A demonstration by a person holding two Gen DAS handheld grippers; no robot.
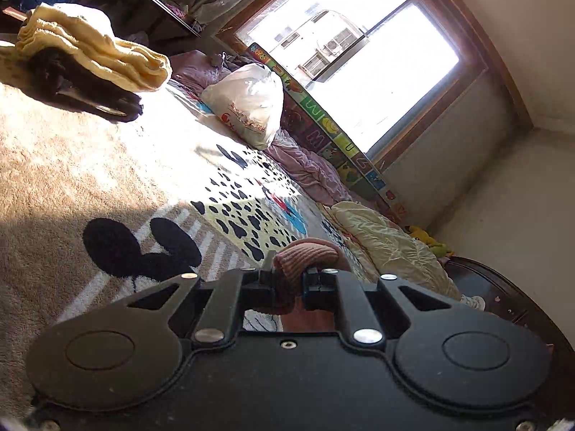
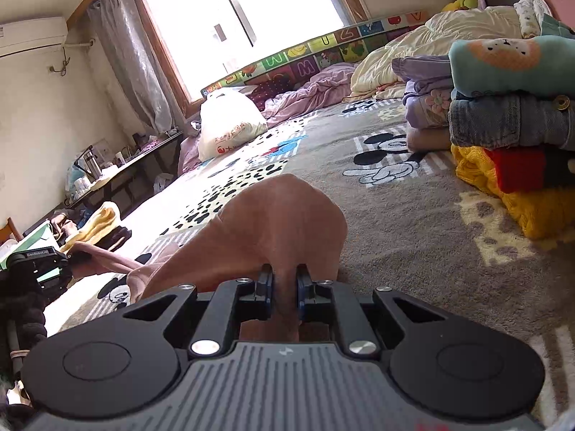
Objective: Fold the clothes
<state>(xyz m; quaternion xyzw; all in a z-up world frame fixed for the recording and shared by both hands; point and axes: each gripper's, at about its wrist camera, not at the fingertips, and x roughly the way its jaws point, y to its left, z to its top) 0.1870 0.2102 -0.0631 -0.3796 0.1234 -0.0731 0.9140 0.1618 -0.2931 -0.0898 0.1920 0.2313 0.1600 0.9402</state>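
A dusty-pink garment [image 2: 276,222] is lifted off the cartoon-print bed blanket [image 2: 395,222]. My right gripper [image 2: 284,283] is shut on a bunched fold of it, and the cloth bulges up in front of the jaws. From there the garment stretches left to my left gripper [image 2: 70,258], seen at the left edge. In the tilted left wrist view my left gripper [image 1: 291,273] is shut on the garment's ribbed pink edge [image 1: 309,251], which pokes out between the fingers.
A stack of folded clothes [image 2: 514,115] stands at the right on the blanket. A white plastic bag [image 2: 226,122] sits near the window. A yellow towel over dark cloth [image 1: 93,50] lies on the blanket's far end. Crumpled bedding [image 2: 413,50] lines the wall.
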